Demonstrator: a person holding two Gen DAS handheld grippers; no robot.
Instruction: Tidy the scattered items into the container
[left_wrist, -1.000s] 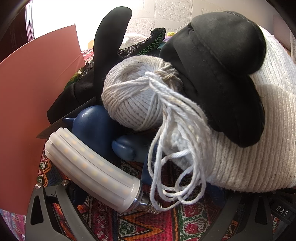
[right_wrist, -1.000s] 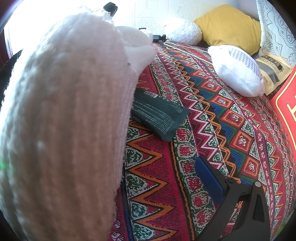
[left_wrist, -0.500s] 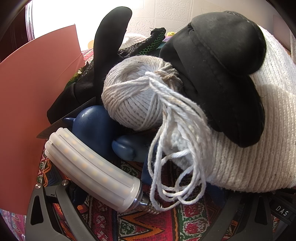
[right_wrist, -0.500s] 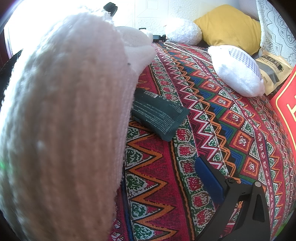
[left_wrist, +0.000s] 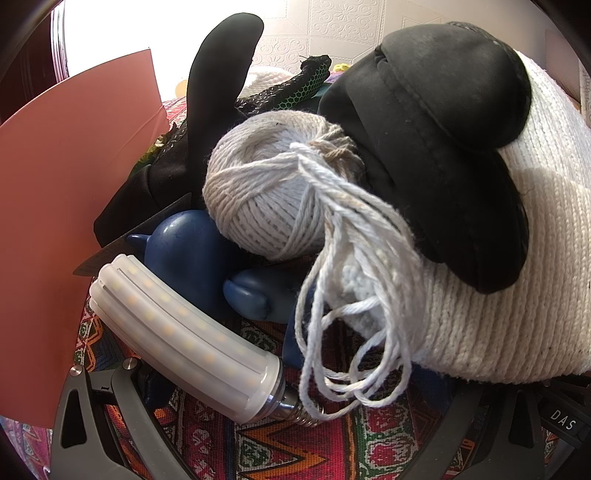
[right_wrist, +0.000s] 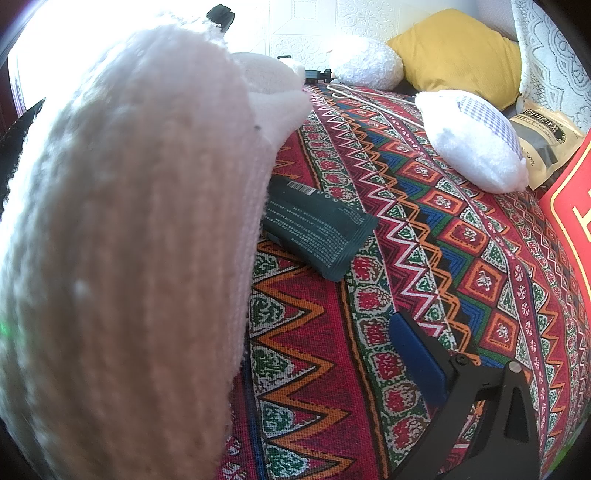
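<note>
In the left wrist view a white woven rope basket (left_wrist: 491, 314) lies on its side on the patterned cloth, things spilling from its mouth: a ball of pale twine (left_wrist: 266, 195) with loose loops, a black eye mask (left_wrist: 439, 144), a blue rubber toy (left_wrist: 192, 266), a black glove (left_wrist: 218, 81). A white LED corn bulb (left_wrist: 184, 343) lies between the fingers of my left gripper (left_wrist: 280, 417), which stands wide open. In the right wrist view the basket wall (right_wrist: 122, 258) fills the left side. My right gripper (right_wrist: 258, 373) shows one blue-padded finger (right_wrist: 417, 358); the other is hidden behind the basket.
A pink card sheet (left_wrist: 62, 206) stands at the left. On the cloth lie a dark green packet (right_wrist: 317, 232), a white plush pouch (right_wrist: 472, 147), a tan pouch bag (right_wrist: 543, 136), a red box (right_wrist: 572, 206) at the right edge. A yellow cushion (right_wrist: 458, 48) and white plush (right_wrist: 365, 62) lie at the back.
</note>
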